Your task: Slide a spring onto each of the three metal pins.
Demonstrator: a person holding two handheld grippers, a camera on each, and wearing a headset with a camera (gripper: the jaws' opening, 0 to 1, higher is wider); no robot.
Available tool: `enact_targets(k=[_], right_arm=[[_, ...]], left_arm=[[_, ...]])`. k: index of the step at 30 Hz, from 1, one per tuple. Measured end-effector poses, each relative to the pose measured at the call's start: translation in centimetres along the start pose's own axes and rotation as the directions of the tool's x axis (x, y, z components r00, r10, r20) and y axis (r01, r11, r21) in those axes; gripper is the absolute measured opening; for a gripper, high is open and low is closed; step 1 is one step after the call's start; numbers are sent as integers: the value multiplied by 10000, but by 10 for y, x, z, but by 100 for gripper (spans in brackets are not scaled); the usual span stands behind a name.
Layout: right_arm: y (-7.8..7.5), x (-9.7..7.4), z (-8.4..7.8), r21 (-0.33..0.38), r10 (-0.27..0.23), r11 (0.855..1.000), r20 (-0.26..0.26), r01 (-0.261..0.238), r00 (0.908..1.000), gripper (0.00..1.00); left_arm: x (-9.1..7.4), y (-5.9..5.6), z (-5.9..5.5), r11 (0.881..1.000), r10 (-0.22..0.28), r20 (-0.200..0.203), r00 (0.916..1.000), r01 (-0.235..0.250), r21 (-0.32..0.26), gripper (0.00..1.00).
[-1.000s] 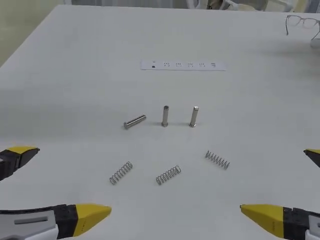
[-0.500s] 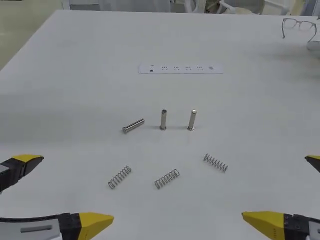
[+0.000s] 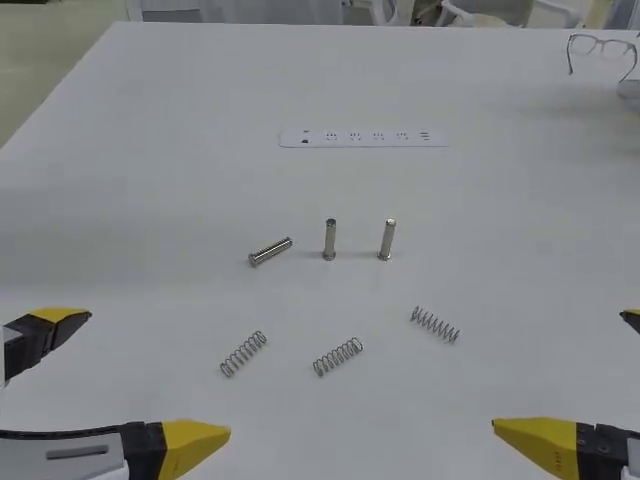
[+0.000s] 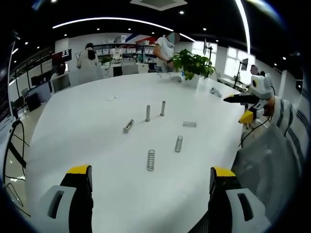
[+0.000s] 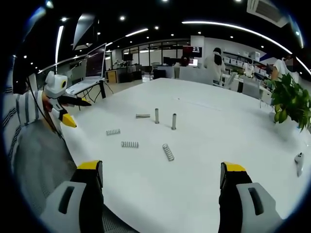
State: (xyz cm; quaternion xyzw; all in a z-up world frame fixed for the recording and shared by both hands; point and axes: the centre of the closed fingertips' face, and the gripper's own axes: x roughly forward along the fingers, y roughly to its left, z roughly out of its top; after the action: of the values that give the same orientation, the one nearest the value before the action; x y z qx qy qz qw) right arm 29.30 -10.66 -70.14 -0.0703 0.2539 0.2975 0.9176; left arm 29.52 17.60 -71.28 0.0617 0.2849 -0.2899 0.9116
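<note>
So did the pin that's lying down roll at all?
No. The lying pin sits at the same gap and angle left of the middle pin as before; only the camera shifted.

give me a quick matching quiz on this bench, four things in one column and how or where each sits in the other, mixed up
Things:
1. left pin
2. middle pin
3. glasses
4. power strip

Place or state:
A. at the far right edge of the table
B. standing upright
C. white, flat, with small dark marks
D. lying on its side

Pairs: 1-D, 2-B, 3-A, 4-C
</note>
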Motion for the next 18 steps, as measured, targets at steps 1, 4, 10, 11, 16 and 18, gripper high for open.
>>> enact_targets(k=[1, 4, 10, 11, 16, 18], right_arm=[[0, 0, 0, 1, -11, 10000, 6, 11, 10000, 100], [0, 0, 0, 16, -18, 10000, 0, 18, 10000, 100], [0, -1, -1, 86, -57, 9999, 0, 57, 10000, 100], [0, -1, -2, 92, -55, 9999, 3, 55, 10000, 100], [0, -2, -3, 128, -73, 9999, -26, 74, 10000, 100], [0, -2, -3, 145, -89, 9999, -34, 89, 10000, 100]], left_arm=[[0, 0, 1, 10000, -4, -10, 10000, 4, 18, 98], [3, 1, 4, 9999, -44, -6, 10000, 44, 108, 98], [8, 5, 12, 9993, -160, -10, 9999, 161, 337, 98], [10, 6, 12, 9991, -177, -27, 9998, 178, 377, 98], [16, 6, 18, 9952, -526, -135, 9985, 535, 822, 98], [16, 8, 19, 9942, -616, -166, 9980, 628, 868, 98]])
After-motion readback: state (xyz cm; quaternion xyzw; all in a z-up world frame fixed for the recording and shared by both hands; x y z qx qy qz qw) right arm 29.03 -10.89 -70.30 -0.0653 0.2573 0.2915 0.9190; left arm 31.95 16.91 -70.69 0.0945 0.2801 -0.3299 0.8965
